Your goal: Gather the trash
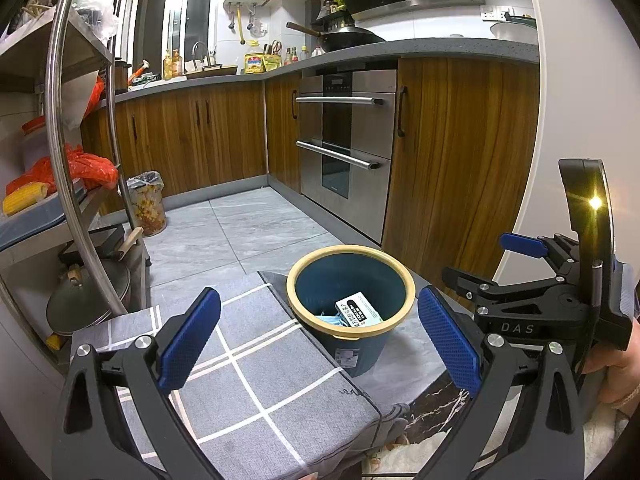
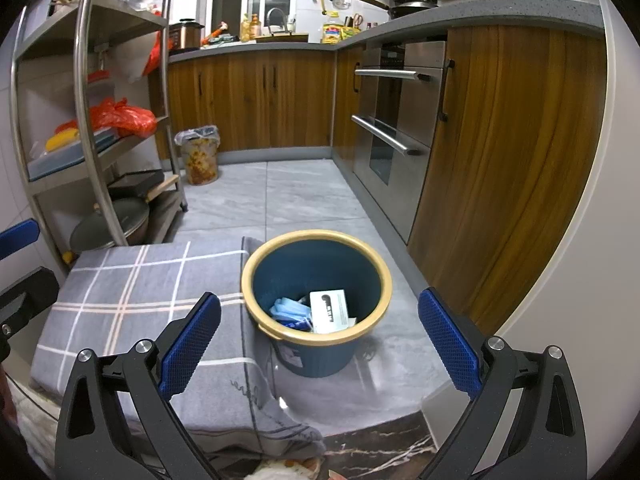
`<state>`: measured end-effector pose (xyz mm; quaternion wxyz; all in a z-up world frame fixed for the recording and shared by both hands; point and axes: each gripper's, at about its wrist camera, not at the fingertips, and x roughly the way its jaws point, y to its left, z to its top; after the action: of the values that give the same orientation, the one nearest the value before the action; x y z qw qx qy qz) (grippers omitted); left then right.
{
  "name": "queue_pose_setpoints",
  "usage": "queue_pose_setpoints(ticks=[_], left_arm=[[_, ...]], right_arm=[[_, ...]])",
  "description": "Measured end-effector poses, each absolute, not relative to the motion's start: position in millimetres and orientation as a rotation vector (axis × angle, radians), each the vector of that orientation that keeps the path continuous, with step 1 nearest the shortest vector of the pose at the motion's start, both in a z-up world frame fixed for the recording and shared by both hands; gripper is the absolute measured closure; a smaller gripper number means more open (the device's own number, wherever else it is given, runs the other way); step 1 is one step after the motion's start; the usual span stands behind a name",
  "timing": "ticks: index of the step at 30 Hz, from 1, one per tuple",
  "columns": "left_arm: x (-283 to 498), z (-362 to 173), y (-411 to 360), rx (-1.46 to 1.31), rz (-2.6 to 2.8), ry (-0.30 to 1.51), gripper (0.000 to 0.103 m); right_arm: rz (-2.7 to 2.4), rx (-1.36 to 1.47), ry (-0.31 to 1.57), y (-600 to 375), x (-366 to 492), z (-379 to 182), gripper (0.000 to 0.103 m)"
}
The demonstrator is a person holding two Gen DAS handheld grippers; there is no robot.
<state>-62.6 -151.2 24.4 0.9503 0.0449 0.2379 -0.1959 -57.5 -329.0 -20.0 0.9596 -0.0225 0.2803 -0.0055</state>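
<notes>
A blue trash bin with a tan rim [image 1: 351,280] [image 2: 316,264] stands on the floor beside a grey checked cloth [image 1: 256,364] [image 2: 148,304]. Inside lie a white box [image 1: 358,310] [image 2: 330,311] and crumpled blue trash [image 2: 290,311]. My left gripper [image 1: 320,340] is open and empty, held above and just before the bin. My right gripper [image 2: 320,340] is open and empty too, over the bin's near side. The right gripper also shows in the left wrist view [image 1: 528,264], to the right of the bin.
A steel shelf rack [image 2: 92,120] with pots and red bags stands at the left. Wooden cabinets [image 2: 500,160] and a steel oven [image 2: 396,120] line the right. A second lined bin [image 2: 199,154] stands at the far wall. Grey floor tiles [image 2: 304,200] lie between.
</notes>
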Motion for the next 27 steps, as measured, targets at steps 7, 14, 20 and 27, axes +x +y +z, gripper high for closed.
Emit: queue_pose_setpoints(ticks=[7, 14, 20, 27], left_arm=[[-62.2, 23.7, -150.2, 0.084, -0.392, 0.493, 0.006], [-59.5, 21.6, -150.7, 0.08, -0.378, 0.515, 0.006], [-60.8, 22.0, -151.6, 0.085, -0.372, 0.51, 0.006], [-61.0, 23.5, -153.1, 0.085, -0.37, 0.502, 0.006]], right_arm=[[-0.009, -0.045, 0.571, -329.0, -57.2, -19.9, 0.005], [-0.013, -0.042, 0.574, -328.0, -58.8, -22.6, 0.005], [-0.012, -0.043, 0.576, -328.3, -58.4, -22.5, 0.005], [-0.016, -0.041, 0.579, -326.5, -59.9, -24.7, 0.005]])
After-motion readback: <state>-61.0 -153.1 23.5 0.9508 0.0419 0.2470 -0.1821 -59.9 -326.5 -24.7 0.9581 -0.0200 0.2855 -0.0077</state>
